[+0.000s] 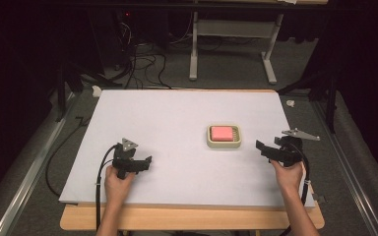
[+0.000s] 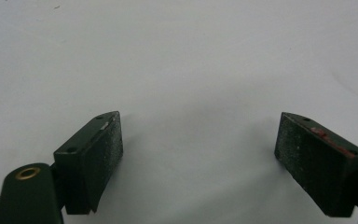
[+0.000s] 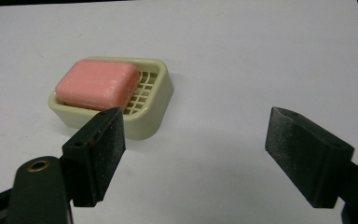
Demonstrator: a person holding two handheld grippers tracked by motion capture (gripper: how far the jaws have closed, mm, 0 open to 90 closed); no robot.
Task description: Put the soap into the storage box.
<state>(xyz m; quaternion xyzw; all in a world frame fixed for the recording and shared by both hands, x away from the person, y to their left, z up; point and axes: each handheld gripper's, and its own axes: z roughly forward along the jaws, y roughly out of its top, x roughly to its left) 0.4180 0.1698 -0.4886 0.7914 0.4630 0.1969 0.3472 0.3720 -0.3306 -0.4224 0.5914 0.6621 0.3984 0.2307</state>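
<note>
High view, white table sheet (image 1: 177, 118), pink soap (image 1: 222, 132) in dish (image 1: 223, 144), dark room, both grippers' fingers wide.

A wooden surface (image 1: 192, 219) carries a white sheet (image 1: 177, 123) that covers nearly all of it, leaving a bare strip along the near edge. Right of centre on the sheet sits a cream soap dish (image 1: 224, 144) with a pink soap bar (image 1: 222, 132) inside.

A white sheet (image 1: 177, 128) covers a wooden desk (image 1: 187, 219) at centre frame. Grey carpet (image 1: 226, 69) lies beyond, with tangled black cables (image 1: 138, 61) at upper left and a pale metal frame (image 1: 234, 29) at top centre. Dark surroundings close in on both sides.
</note>
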